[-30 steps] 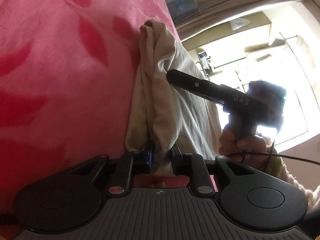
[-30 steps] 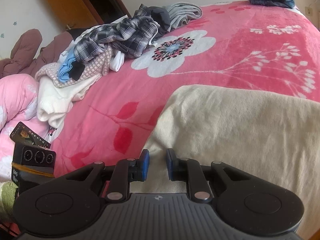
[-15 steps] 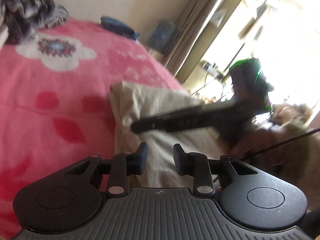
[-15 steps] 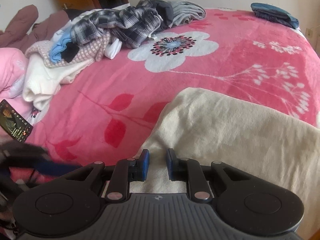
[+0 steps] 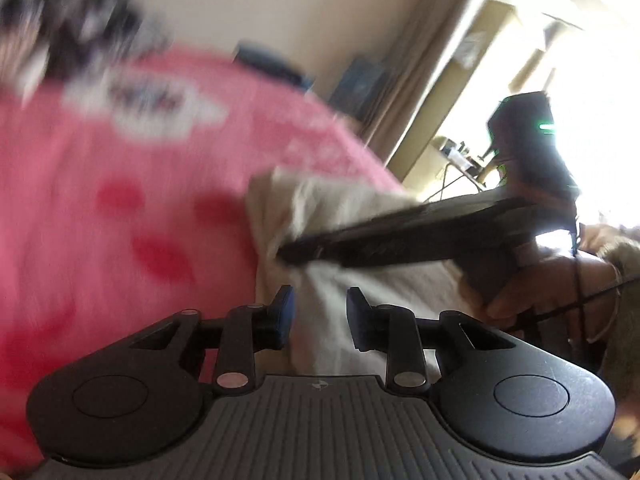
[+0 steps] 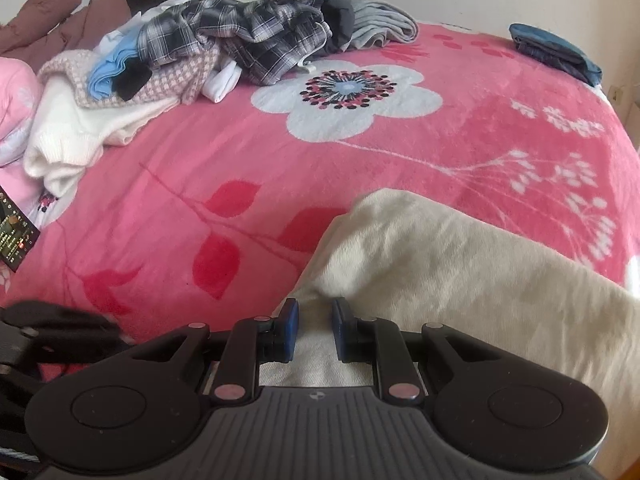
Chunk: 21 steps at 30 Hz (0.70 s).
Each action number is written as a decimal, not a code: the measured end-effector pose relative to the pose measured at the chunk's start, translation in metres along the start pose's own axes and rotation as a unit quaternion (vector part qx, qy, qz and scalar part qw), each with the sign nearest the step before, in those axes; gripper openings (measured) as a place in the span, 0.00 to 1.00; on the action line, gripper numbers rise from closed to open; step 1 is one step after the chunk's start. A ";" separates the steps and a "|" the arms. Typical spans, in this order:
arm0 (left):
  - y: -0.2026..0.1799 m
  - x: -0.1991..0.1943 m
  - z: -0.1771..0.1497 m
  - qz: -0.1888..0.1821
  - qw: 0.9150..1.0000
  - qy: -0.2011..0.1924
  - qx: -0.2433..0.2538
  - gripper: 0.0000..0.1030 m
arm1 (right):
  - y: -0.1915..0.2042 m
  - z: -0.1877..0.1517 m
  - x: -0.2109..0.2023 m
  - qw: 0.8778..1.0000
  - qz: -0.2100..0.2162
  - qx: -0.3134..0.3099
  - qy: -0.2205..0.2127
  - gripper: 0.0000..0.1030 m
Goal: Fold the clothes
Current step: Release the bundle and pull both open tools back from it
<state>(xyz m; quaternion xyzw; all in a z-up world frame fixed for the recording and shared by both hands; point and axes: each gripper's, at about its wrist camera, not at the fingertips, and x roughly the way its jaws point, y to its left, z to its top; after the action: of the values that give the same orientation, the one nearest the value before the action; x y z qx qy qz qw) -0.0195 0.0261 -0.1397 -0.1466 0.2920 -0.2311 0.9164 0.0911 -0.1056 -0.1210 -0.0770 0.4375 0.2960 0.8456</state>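
Two tongs are over the bed [image 6: 360,168], and one cream cloth [image 6: 460,264] lies flat on its pink blanket, close to me. My left tongs [image 5: 319,300] are let go, with the pads apart and nothing pinched. They hang a little above the near end of the cloth. My right tongs [image 6: 315,308] sit right on the cloth's left edge, with cloth showing in the small gap between the pads. I cannot tell if they squeeze it or just rest there.

From the left side, the cloth runs long, straight ahead and away. The right tongs lie across it from the right. The right tongs are nearer to the cloth, so I think they should hold it. The left tongs must come down and forward to get the edge for the next fold. Lots more clothes wait in a pile [image 6: 224,40] at the far side.
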 end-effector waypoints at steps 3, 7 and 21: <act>-0.009 0.009 0.000 -0.006 0.999 0.019 0.040 0.27 | -0.001 0.000 -0.002 1.000 0.002 0.003 -0.002 0.18; -0.011 0.022 -0.012 0.004 0.998 0.041 0.053 0.26 | 0.004 0.006 -0.018 0.999 0.006 -0.014 -0.032 0.19; -0.016 0.031 -0.016 0.022 0.996 0.039 0.077 0.27 | -0.060 0.039 0.037 0.995 -0.006 0.082 -0.058 0.00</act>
<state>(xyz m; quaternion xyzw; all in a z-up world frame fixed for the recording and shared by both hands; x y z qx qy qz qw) -0.0118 -0.0051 -0.1601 -0.0600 0.3117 -0.2379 0.9180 0.1686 -0.1230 -0.1347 0.0074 0.4103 0.2578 0.8747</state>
